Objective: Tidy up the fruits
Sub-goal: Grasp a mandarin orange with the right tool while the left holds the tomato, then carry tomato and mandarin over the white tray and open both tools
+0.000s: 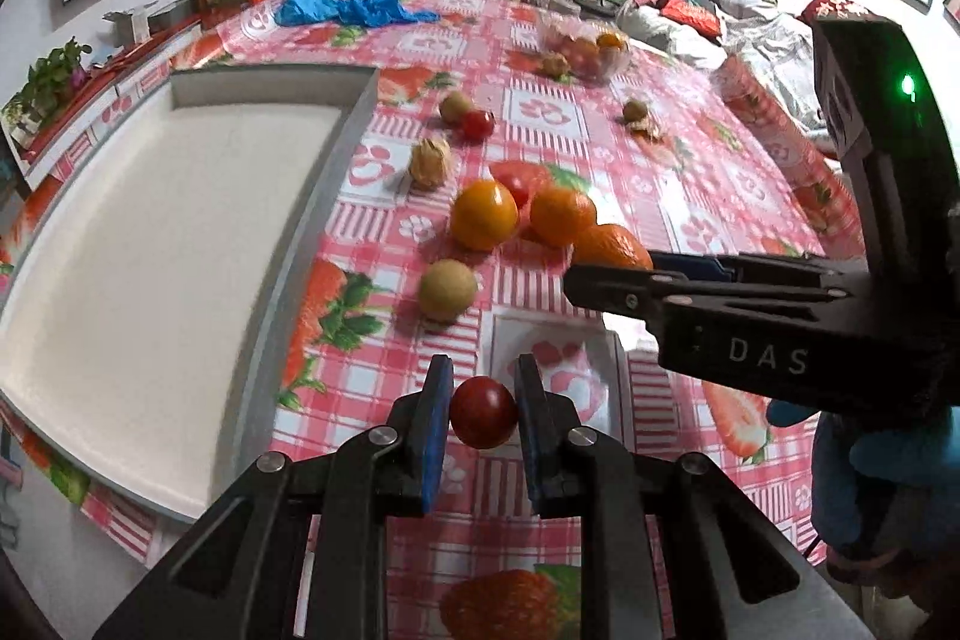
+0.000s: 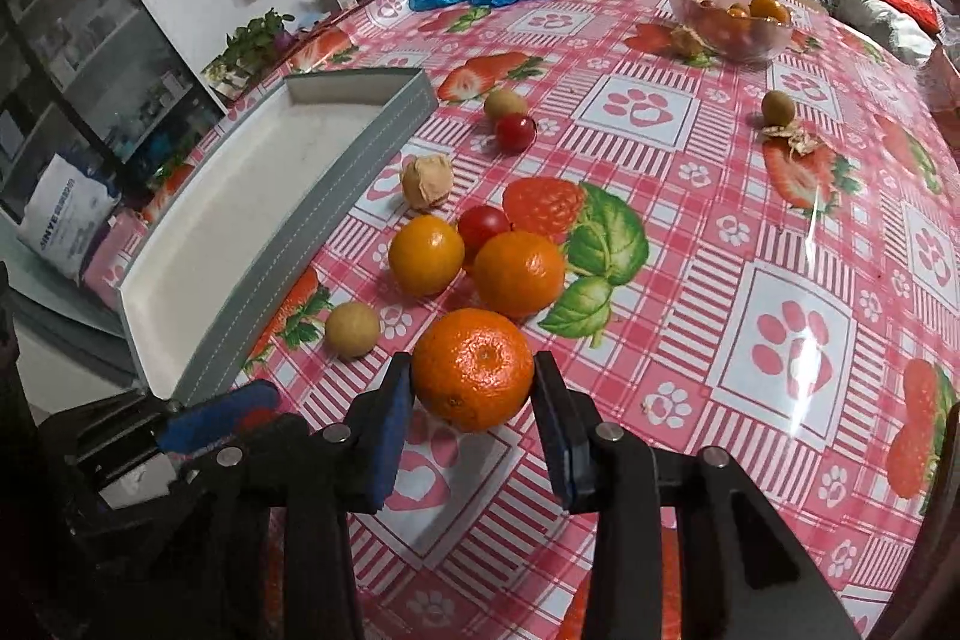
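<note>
- Tray (image 1: 150, 220), grey-walled and white inside, sits at the left of the bench (image 1: 690, 196); its visible floor is bare, so by my reading no fruit is sorted yet.
- Left tool (image 1: 483, 415) is clamped on a cherry tomato (image 1: 483, 412), held near, just right of the tray's near end.
- Right tool (image 2: 474, 388) grips a mandarin (image 2: 473, 369) between its blue pads, at the near edge of the fruit cluster.
- Loose on the bench, right of the tray: two orange fruits (image 2: 519, 273), a red tomato (image 2: 483, 223) touching them, a pale round fruit (image 2: 352, 329), a husked fruit (image 2: 426, 181), and farther off a green-brown fruit beside another tomato (image 2: 515, 131).
- Far right: one more small fruit (image 2: 778, 107) with loose husk beside it; glass bowl (image 2: 729, 19) holds fruit.
- Judgement: early stage; two pieces in hand, at least eight left.
</note>
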Available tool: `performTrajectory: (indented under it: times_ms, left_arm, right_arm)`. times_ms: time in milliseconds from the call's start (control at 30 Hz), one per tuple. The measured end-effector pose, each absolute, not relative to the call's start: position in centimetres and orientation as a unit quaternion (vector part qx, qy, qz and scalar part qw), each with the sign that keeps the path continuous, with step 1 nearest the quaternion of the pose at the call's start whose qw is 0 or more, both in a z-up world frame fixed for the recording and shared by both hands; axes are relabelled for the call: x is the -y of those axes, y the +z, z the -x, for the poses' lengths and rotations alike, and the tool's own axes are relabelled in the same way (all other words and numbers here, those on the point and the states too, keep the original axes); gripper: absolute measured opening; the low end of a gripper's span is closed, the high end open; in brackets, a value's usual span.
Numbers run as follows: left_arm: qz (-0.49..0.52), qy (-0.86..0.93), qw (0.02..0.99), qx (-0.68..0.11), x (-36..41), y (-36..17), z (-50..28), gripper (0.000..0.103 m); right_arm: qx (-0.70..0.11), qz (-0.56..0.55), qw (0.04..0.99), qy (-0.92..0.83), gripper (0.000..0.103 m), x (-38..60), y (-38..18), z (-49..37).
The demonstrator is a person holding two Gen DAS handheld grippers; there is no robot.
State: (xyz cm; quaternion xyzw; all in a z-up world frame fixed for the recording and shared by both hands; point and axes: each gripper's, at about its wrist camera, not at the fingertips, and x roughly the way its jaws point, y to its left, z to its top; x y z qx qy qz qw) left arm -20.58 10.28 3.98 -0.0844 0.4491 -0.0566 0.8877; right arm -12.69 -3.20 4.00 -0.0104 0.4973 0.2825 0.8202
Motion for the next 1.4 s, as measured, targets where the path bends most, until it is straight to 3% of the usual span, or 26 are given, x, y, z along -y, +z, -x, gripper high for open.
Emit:
performTrajectory:
  times_ms: [433,867,1400]
  left_arm:
    - [0.1,0.019,0.913,-0.396,-17.2,7.4,20.5,0.022]
    - [0.129,0.111,0.906,-0.387,-25.9,6.4,19.6,0.022]
    - [0.137,0.138,0.892,-0.407,-28.4,3.9,19.1,0.022]
  right_arm:
    - [-0.488,0.032,0.81,0.323,0.043,-2.3,6.4,12.3]
    - [-0.494,0.091,0.777,0.379,0.043,-12.0,6.9,12.5]
    - [-0.525,0.118,0.75,0.384,0.043,-16.0,4.1,12.5]
